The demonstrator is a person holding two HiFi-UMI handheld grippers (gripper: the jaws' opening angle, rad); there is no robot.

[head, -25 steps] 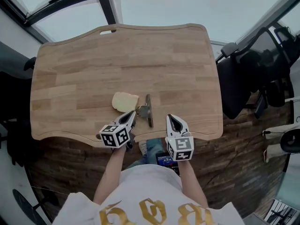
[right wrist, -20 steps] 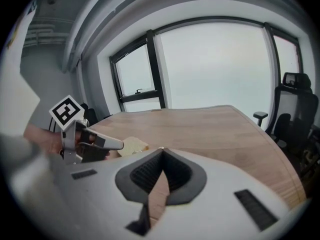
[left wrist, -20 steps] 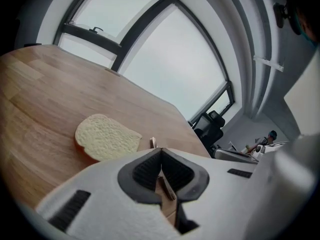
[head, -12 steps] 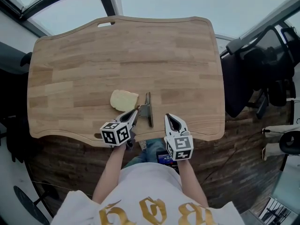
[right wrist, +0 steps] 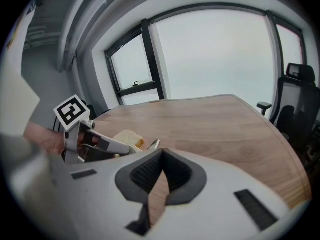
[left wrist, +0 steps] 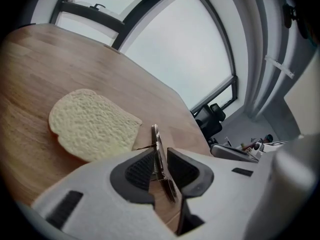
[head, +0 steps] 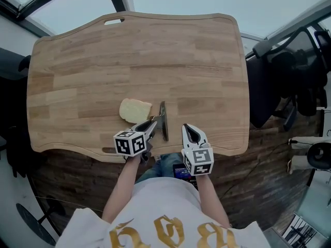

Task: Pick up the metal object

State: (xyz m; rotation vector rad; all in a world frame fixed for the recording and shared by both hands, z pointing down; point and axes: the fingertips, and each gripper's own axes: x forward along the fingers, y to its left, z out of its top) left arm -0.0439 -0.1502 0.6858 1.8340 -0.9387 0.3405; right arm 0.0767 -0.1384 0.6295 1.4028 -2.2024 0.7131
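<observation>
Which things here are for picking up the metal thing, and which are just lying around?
For the job:
- metal object
- left tool, shut on the metal object
- wooden table under it

Just lying about:
- slice of bread, beside the metal object
- right tool, shut on nothing
- office chair, past the table's edge

1. Soft, even daylight from the windows; only faint shadows on the surface.
2. Gripper views bulge, corners vignetted black.
3. The left gripper blurs near the lens.
</observation>
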